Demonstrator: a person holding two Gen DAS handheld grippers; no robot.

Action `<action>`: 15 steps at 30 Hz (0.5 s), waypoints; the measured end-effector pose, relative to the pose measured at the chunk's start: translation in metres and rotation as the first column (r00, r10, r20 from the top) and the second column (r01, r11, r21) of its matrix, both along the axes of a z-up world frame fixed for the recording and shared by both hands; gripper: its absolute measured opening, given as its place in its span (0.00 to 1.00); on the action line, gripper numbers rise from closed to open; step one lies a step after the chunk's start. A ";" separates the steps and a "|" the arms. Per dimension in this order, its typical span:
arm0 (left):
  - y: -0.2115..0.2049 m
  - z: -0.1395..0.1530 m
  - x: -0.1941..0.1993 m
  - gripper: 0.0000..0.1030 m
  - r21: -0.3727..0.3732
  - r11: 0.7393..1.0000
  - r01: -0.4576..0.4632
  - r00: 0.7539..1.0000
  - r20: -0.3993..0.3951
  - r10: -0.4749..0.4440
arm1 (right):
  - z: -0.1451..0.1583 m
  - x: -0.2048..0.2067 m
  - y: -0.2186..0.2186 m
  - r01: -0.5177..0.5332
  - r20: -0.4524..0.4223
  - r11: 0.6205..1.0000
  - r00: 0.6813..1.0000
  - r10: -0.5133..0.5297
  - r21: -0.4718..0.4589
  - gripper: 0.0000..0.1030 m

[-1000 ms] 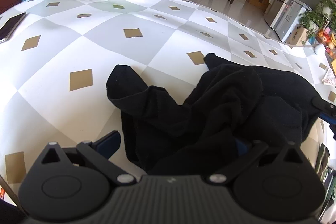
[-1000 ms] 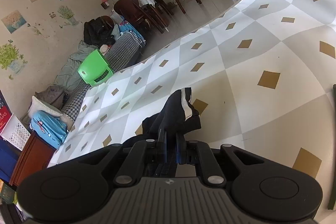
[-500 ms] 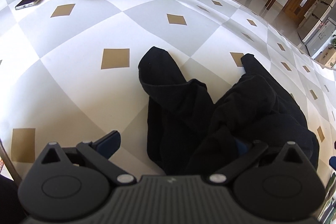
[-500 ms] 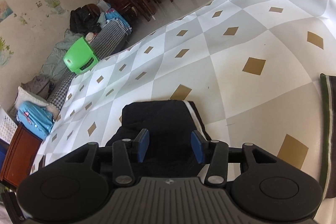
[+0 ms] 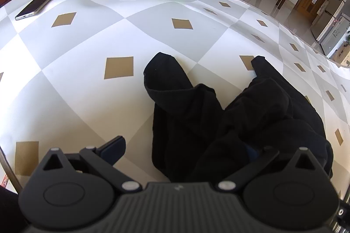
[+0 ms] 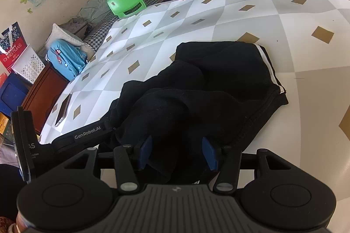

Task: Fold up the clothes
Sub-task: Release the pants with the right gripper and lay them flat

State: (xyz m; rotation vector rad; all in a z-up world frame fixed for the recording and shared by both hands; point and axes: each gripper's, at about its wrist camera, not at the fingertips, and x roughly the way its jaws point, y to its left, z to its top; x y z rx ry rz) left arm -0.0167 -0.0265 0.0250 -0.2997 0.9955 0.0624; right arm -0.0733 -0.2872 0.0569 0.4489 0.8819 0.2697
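Lying crumpled on tablecloth [image 5: 153, 14]: black garment [image 6: 218, 84]

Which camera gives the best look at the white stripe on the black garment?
The right wrist view: the white stripe runs along the black garment there. The left wrist view shows only plain black cloth, no stripe.

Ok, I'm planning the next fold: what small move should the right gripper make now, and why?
Probably draw the right gripper back clear: its jaws are opening, with the black garment bunched between the pads. The garment lies crumpled on the checked cloth, so a fresh grip on an edge seems needed.
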 end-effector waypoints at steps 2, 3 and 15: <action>0.003 -0.002 0.001 1.00 -0.019 1.000 -0.012 1.000 -0.009 0.011 | 0.000 -0.002 0.008 -0.042 0.002 0.999 0.999 0.042 -0.007 0.50; 0.002 -0.002 0.001 1.00 -0.019 1.000 -0.013 1.000 -0.009 0.012 | 0.000 -0.004 0.012 -0.063 0.003 0.998 0.998 0.063 -0.011 0.50; 0.004 -0.002 0.000 1.00 -0.026 1.000 0.000 1.000 -0.005 0.000 | -0.039 0.000 0.060 -0.173 -0.057 0.980 0.984 0.168 -0.102 0.51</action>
